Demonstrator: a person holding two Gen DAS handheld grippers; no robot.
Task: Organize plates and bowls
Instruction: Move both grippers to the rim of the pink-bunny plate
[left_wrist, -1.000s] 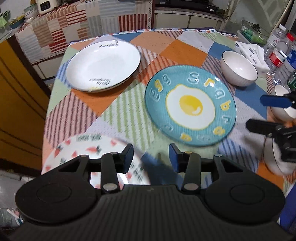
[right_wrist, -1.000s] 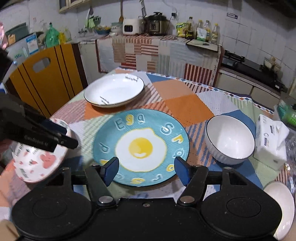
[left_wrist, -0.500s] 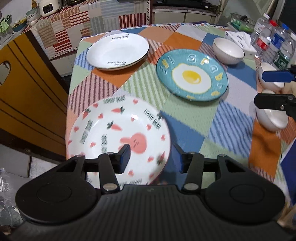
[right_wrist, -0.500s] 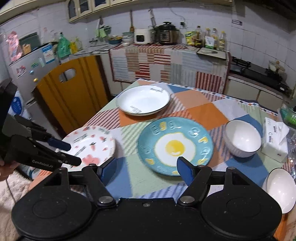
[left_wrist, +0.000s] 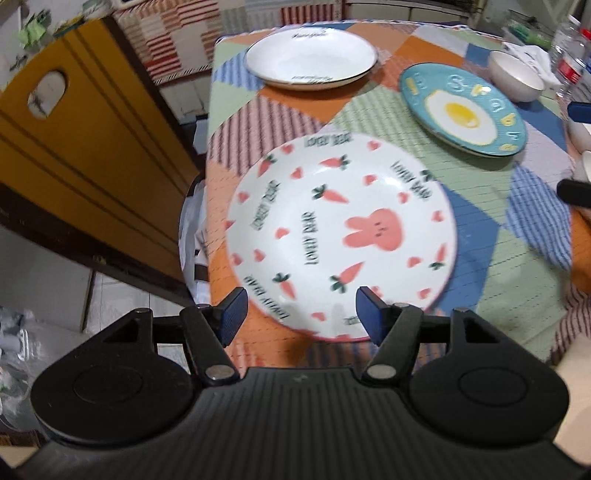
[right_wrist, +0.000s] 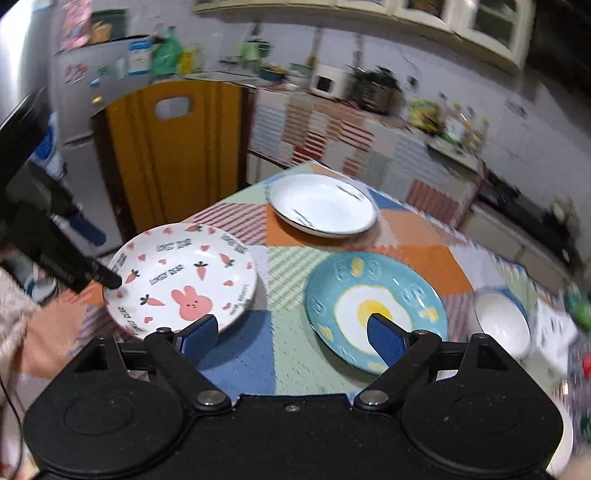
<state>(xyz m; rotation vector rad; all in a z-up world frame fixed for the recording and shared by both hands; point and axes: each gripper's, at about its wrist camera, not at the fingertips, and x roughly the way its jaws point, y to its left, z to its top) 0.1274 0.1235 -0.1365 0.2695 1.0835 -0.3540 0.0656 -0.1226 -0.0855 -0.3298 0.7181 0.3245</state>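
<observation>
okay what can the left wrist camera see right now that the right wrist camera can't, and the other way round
Only the left wrist view shows the water bottles at the table's far right, and the bunny plate's near rim between the left gripper's opening jaws, untouched.

Only the right wrist view shows the fridge, the wall cabinets, the counter appliances, and the right gripper, its jaws opening with nothing between them.

Both show the bunny plate, the white plate, the egg plate, a white bowl, the yellow door and the patchwork tablecloth.
</observation>
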